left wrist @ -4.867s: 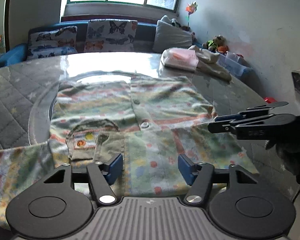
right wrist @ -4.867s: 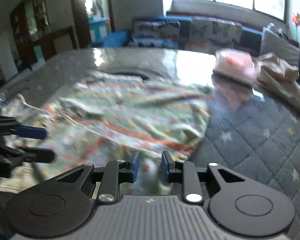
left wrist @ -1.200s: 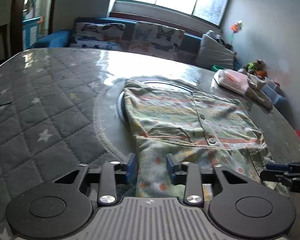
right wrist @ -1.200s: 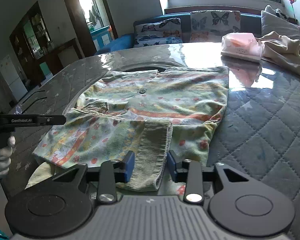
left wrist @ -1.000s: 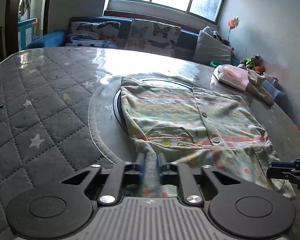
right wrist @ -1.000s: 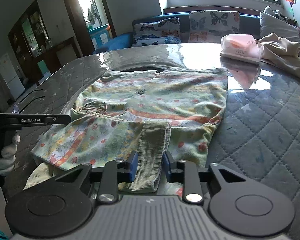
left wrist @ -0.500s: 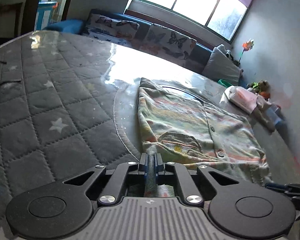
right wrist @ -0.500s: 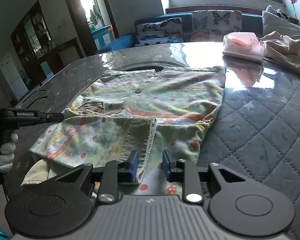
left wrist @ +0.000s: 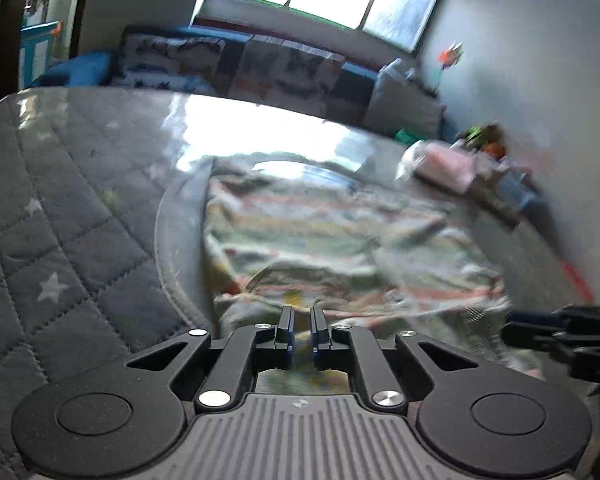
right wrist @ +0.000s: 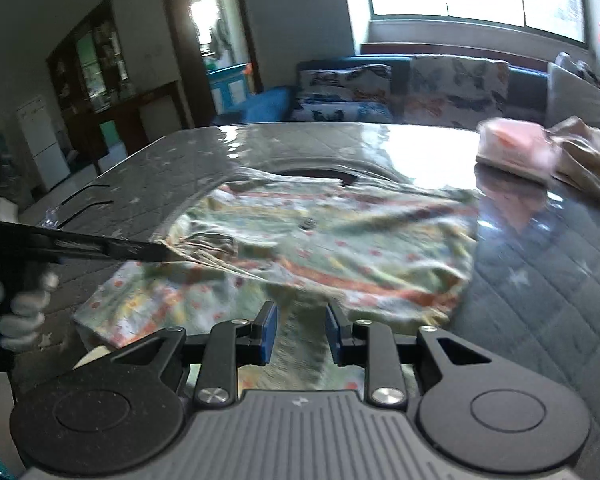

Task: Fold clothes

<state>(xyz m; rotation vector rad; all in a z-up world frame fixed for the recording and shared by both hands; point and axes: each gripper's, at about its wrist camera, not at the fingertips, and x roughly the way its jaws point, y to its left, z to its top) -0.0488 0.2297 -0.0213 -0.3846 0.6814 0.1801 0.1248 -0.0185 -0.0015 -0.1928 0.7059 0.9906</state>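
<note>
Item, left to right: left gripper (left wrist: 300,322), fingers pinched together on the near-left hem of the patterned shirt (right wrist: 340,248), which lies spread on the quilted table (left wrist: 60,208), buttoned front up; right gripper (right wrist: 298,332), fingers standing apart around a ribbed cuff fold at the near-right edge, not visibly clamped. Material judged light, soft and limp, likely to sag and drag between holds, so best taken at hem corners or seams. Against half a second earlier, the near hem is lifted, the right fingers are wider apart, and both views are blurred.
</note>
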